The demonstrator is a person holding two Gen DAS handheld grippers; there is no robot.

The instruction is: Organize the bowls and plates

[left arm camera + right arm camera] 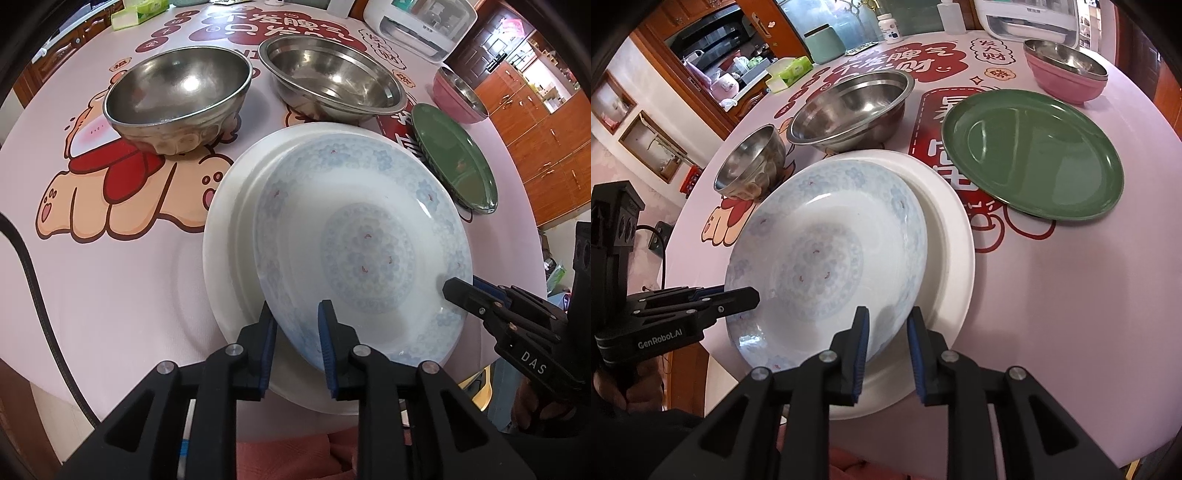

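Pink cartoon-printed tablecloth [1052, 295] covers the round table, with wooden cabinets behind. Nearest the person, a blue-patterned white shallow plate [362, 251] lies tilted and off-centre on a larger plain white plate [225, 236], so stacking of the plates looks begun but not settled. The left gripper [297, 350] straddles the patterned plate's near rim with its blue pads apart, not clamped; the right gripper [886, 350] stands likewise at the same plate's rim, jaws spread. Beyond the white plate sit a small deep steel bowl [177, 99] and a wide steel basin [332, 81], apart from each other; to the right of the white plate lies a flat green plate [1034, 155], and beyond that a pink bowl with steel lining [1067, 70]. Judging by this, the green plate and the bowls are still to be gathered. Only the right wrist view shows the green plate's whole face and a green tissue box [792, 68]; the left wrist view shows the small bowl's interior fully.
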